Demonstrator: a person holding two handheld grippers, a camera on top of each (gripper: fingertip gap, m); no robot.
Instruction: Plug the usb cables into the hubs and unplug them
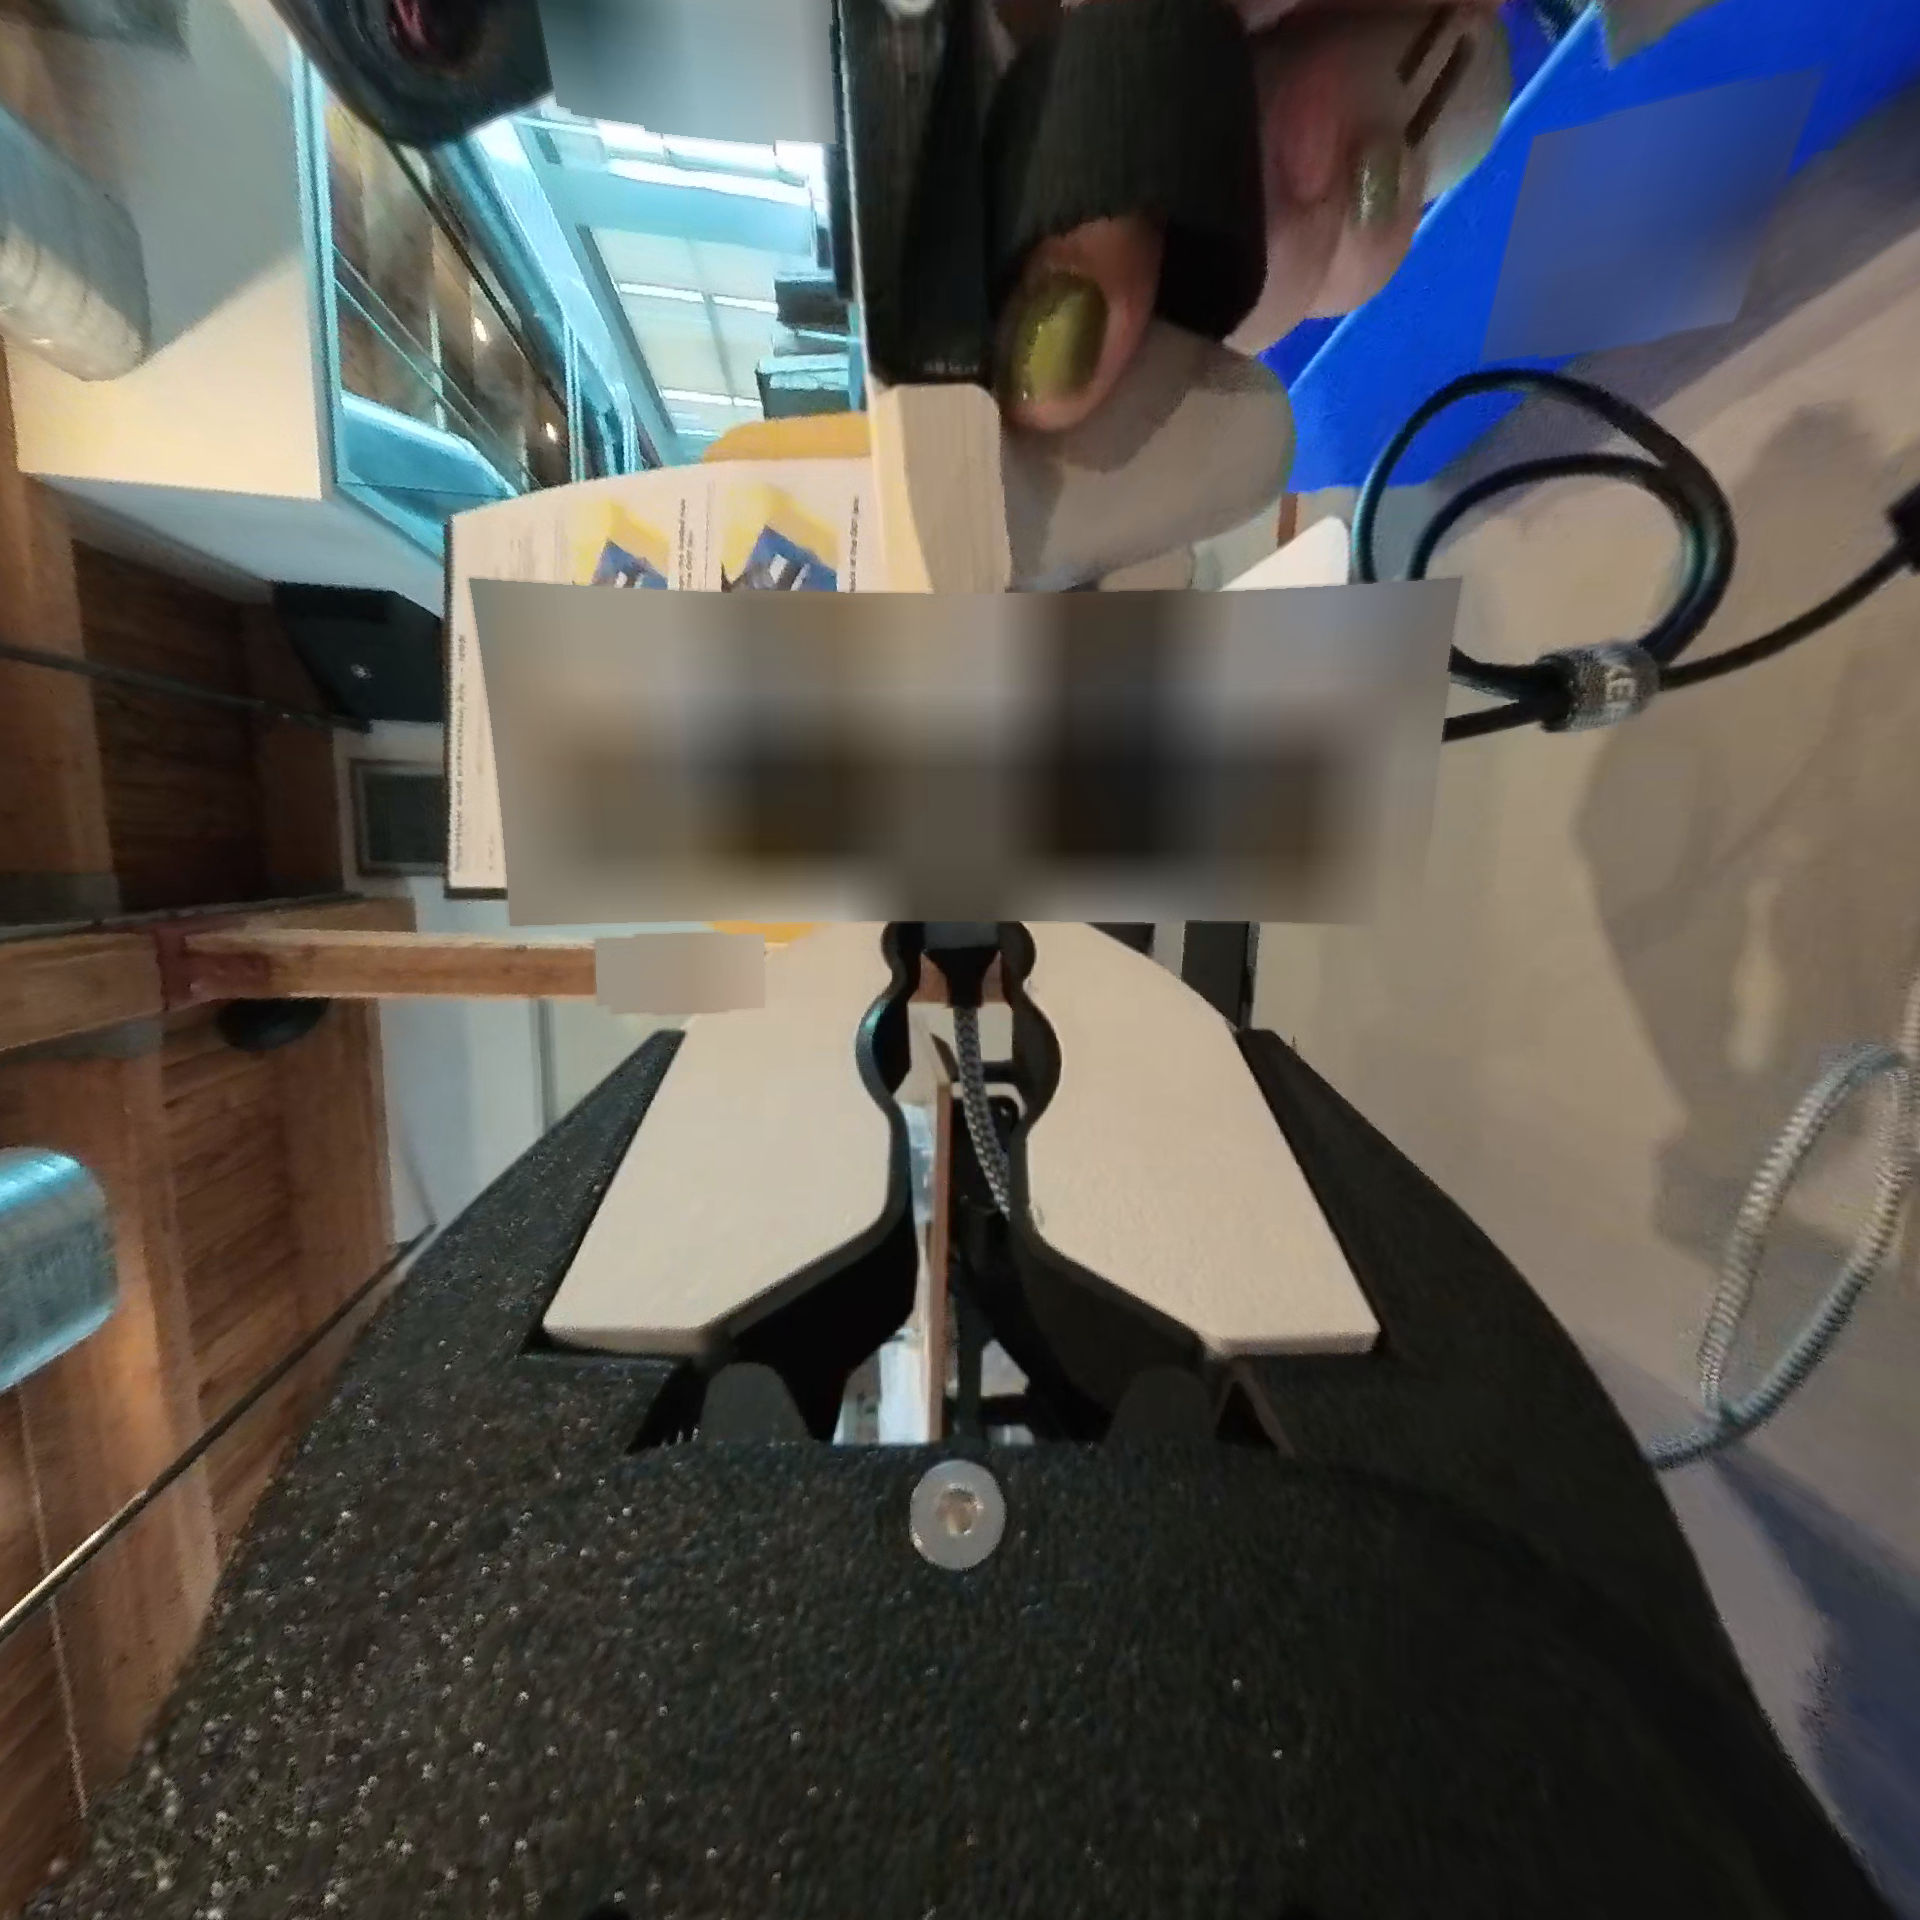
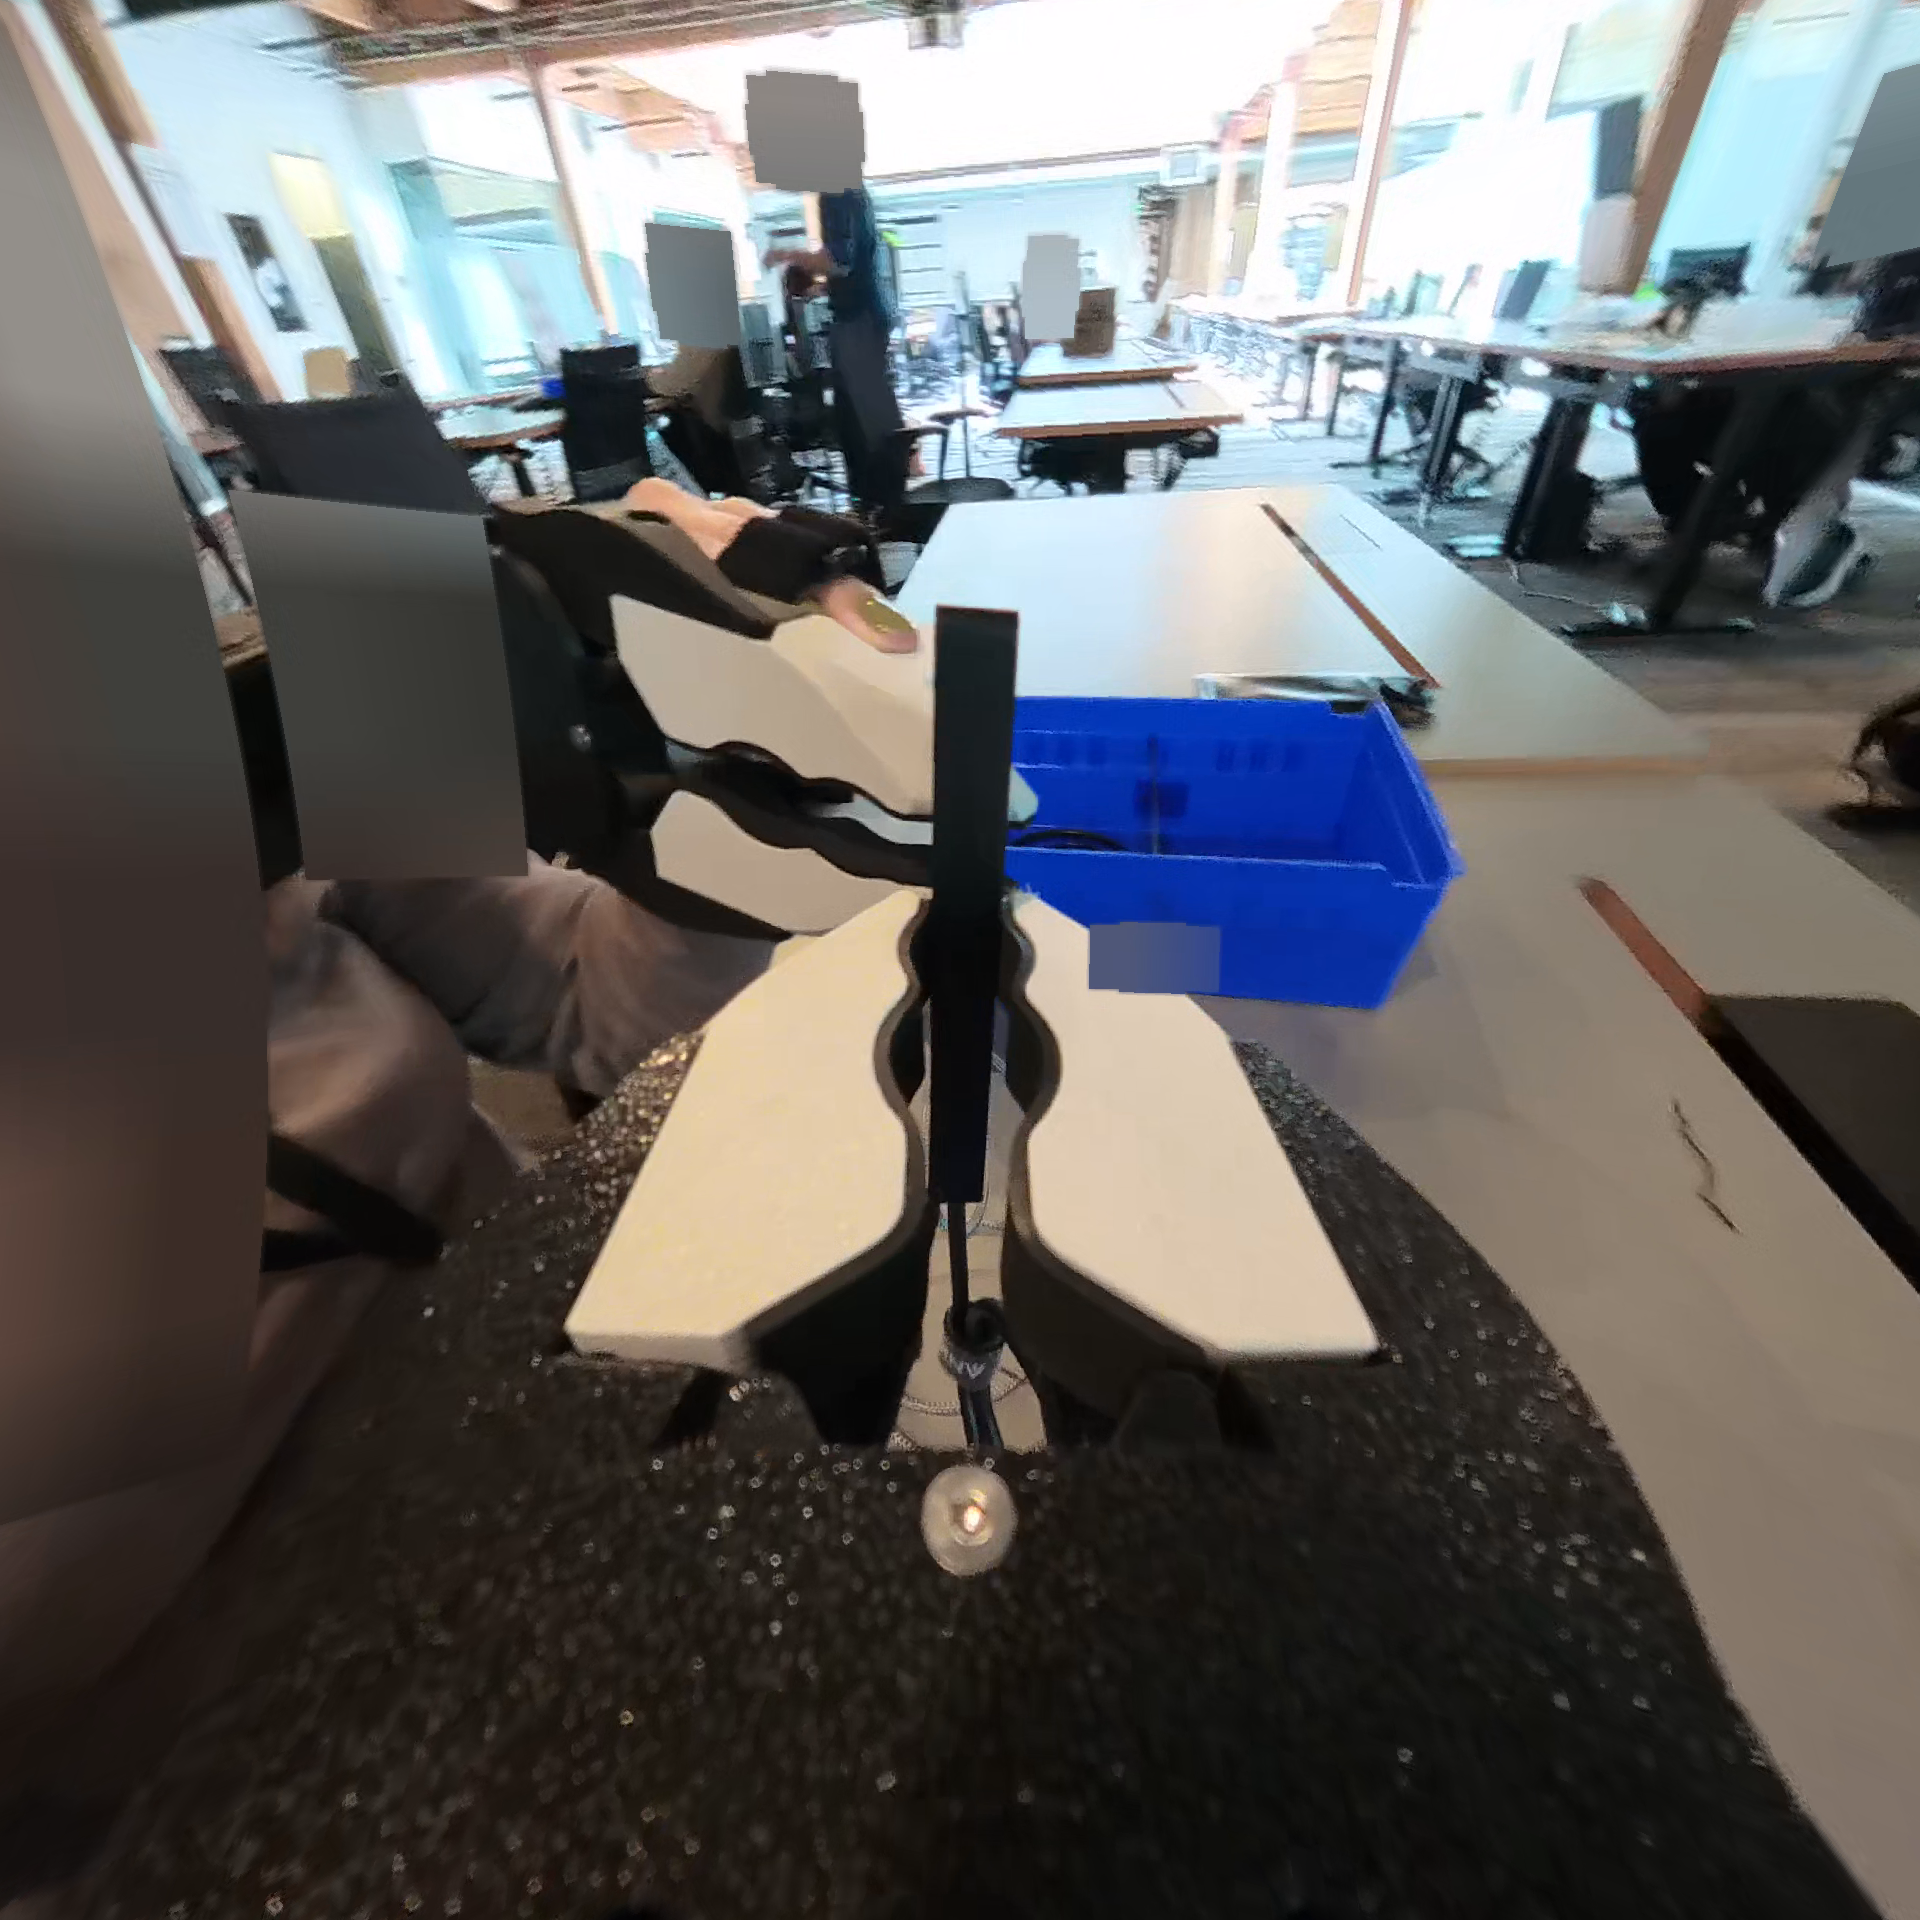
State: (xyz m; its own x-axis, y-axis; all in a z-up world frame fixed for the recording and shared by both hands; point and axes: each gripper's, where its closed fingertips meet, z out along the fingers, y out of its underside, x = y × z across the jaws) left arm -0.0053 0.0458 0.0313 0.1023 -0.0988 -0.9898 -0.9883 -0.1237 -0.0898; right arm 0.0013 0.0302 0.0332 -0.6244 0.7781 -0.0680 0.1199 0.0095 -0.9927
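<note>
**Two grippers, each clamped on something**

Both claws are closed tight, w/ a piece pinched in the middle of each. Left gripper (image 1: pixel 961 971) is squeezing a braided grey cable (image 1: pixel 977 1101) right behind its black plug; the cable runs back between the white fingers (image 1: pixel 748 1174). Whatever the plug tip meets is under a blur patch, so can't tell if it's seated in anything. Right gripper (image 2: pixel 964 1023) holds a thin black hub (image 2: pixel 971 883) standing upright, edge-on to the cam, w/ its thin cord dropping down btwn the fingers. In the right view the left gripper sits just beside the hub, coming in from the left, a hand (image 2: pixel 790 551) in a black fingerless glove on top of it. Blue bin (image 2: pixel 1247 852) sits on the grey table (image 2: pixel 1558 1091) right behind the hub. Coiled black cable (image 1: pixel 1558 561) w/ a strap lies on the table off to the side in the left view.
</note>
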